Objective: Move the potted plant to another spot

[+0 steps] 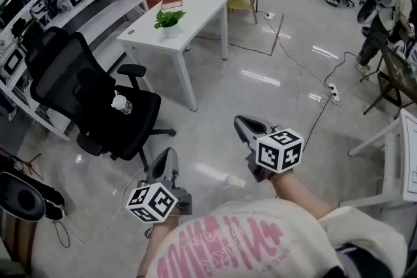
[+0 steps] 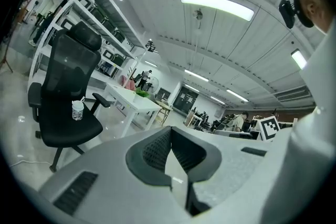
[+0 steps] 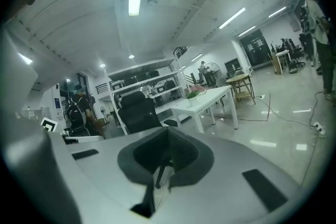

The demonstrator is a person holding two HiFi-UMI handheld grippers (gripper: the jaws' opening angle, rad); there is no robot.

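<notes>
The 2 tongs, left gripper [image 1: 167, 159] and right gripper [image 1: 246, 127], are closed tight, gripping nothing. The potted plant [image 1: 169, 21] stands toward the white table's [image 1: 203, 6] near end — well apart from them.

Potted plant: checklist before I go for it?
1. Potted plant upright on the white table: ok.
2. Left tongs empty: ok.
3. Right tongs empty: ok.
4. Tongs open for a grasp: not ok, both shut.
5. Plant within reach: not ok, the table stands well across the floor.
6. Route to the table: likely ok; the office chair sits left of the line.
</notes>
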